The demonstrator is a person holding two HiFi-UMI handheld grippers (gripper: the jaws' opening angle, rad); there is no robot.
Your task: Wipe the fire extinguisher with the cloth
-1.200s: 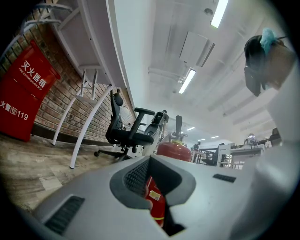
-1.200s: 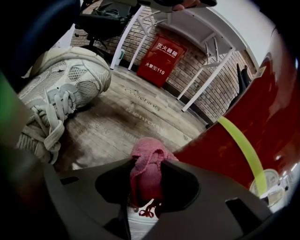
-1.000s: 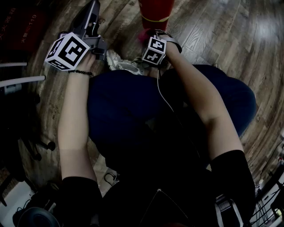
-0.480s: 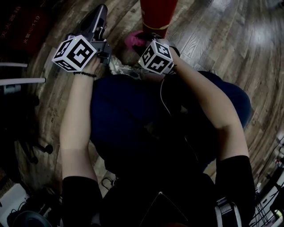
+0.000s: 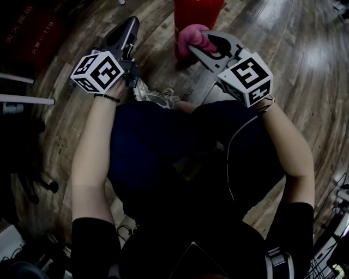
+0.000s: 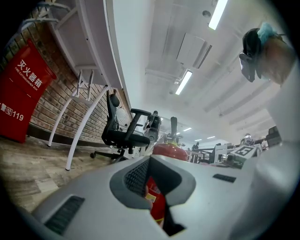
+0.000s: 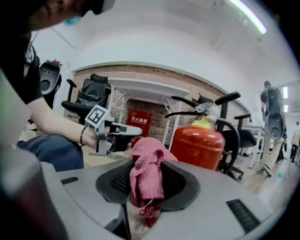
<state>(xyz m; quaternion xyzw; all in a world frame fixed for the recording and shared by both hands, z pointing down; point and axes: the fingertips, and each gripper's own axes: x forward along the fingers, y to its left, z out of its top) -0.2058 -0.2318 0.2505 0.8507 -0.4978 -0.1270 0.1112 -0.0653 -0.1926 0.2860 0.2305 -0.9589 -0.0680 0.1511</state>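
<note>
**Cloth in the jaws, held close to the fire extinguisher**

The right hand-held gripper (image 5: 203,41) is clenched on a bunched pink cloth (image 5: 190,37) just beside the red fire extinguisher (image 5: 199,10), which stands on the wooden floor (image 5: 283,49) ahead of the person's knees. Contact cannot be told. The left hand-held gripper (image 5: 126,30) hangs apart to the left, its jaws together on nothing. To wipe well, the cloth's loose bulge, not the jaw tips, should press the cylinder, in long strokes round its curve; the free gripper could steady the top. The head view cuts the extinguisher off at the frame's upper edge, while the right gripper view shows its rounded shoulder, yellow collar and black handle.
</note>
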